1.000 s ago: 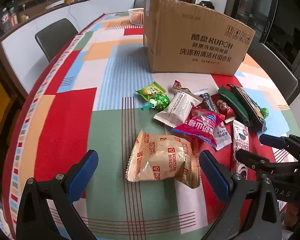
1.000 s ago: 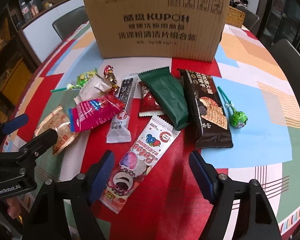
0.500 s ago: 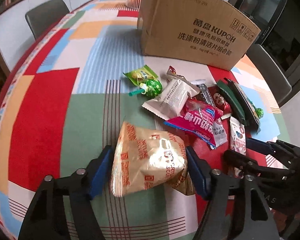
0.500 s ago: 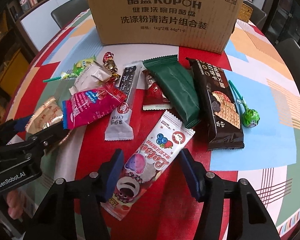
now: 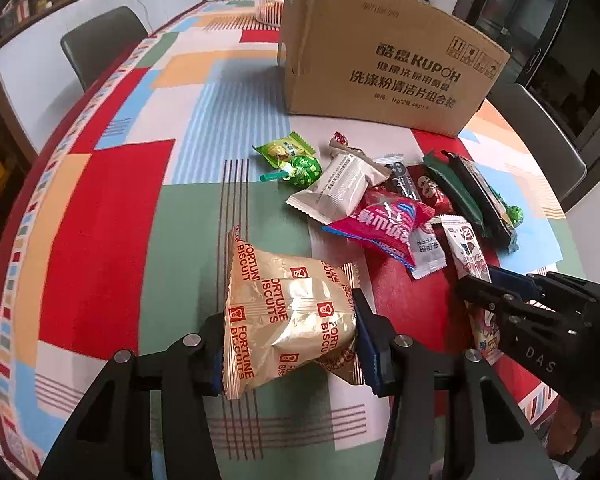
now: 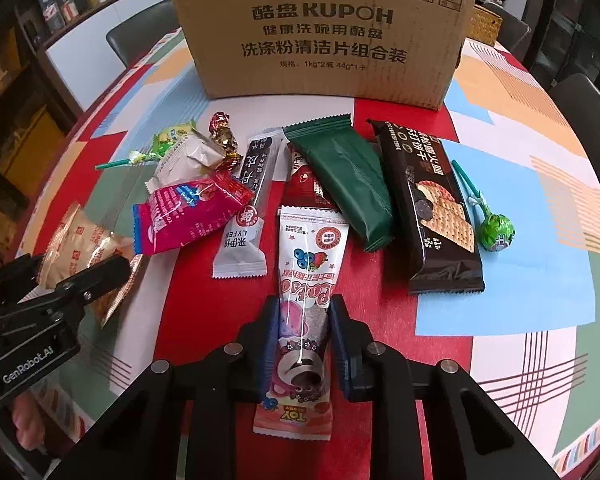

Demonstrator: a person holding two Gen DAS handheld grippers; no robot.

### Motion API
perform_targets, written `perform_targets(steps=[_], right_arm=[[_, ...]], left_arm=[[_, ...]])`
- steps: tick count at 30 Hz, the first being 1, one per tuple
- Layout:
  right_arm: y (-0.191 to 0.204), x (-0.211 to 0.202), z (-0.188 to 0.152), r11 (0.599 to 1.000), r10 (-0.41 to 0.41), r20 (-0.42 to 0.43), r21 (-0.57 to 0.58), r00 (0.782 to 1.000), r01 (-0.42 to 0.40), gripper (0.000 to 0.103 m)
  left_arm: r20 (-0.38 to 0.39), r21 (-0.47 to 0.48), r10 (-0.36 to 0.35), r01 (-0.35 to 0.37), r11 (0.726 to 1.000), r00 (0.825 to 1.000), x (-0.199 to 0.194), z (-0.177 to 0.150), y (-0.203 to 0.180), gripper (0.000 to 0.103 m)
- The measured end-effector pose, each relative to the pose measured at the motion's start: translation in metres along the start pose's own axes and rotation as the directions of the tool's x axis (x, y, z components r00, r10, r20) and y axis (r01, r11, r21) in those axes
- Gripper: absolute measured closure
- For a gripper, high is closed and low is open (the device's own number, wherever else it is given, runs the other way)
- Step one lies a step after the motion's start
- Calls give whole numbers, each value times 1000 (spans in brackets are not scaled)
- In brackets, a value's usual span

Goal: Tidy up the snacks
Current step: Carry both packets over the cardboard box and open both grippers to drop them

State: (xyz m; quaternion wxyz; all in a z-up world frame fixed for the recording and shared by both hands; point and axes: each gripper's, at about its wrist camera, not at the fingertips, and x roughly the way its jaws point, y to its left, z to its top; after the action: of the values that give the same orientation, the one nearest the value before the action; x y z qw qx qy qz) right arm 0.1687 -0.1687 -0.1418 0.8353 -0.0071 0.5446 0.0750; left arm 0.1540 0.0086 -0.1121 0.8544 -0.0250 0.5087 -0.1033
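Snacks lie scattered mid-frame on the patchwork bench [image 5: 112, 208], just before the big cardboard box [image 6: 324, 32] at the top. Puffy and crinkly, the gold biscuit bag [image 5: 288, 316] looks light, slippery and crushable, best pinched across its middle; the left tongs [image 5: 290, 344] are closing on its sides there. Flatter and limp, the pink candy pouch [image 6: 306, 300] sits low centre, the right tongs [image 6: 303, 344] closing on its lower half.
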Motion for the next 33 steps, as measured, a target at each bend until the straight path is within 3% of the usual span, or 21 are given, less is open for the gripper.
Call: perform_targets(steps=[9, 18, 24, 33], right_arm=[[4, -27, -4, 999, 39, 85, -18, 996, -37, 77], [0, -53, 10, 995, 98, 176, -47, 980, -91, 77], [-8, -74, 36, 993, 113, 261, -62, 959, -100, 77], [-21, -109, 87, 991, 135, 397, -67, 908, -118, 77]], left_arm=[[60, 33, 28, -30, 999, 998, -29, 0, -14, 54], [152, 76, 24, -36, 996, 988, -50, 22, -31, 54], [242, 102, 19, -45, 994, 970, -65, 53, -39, 54], [369, 127, -2, -48, 991, 930, -88, 111, -53, 54]])
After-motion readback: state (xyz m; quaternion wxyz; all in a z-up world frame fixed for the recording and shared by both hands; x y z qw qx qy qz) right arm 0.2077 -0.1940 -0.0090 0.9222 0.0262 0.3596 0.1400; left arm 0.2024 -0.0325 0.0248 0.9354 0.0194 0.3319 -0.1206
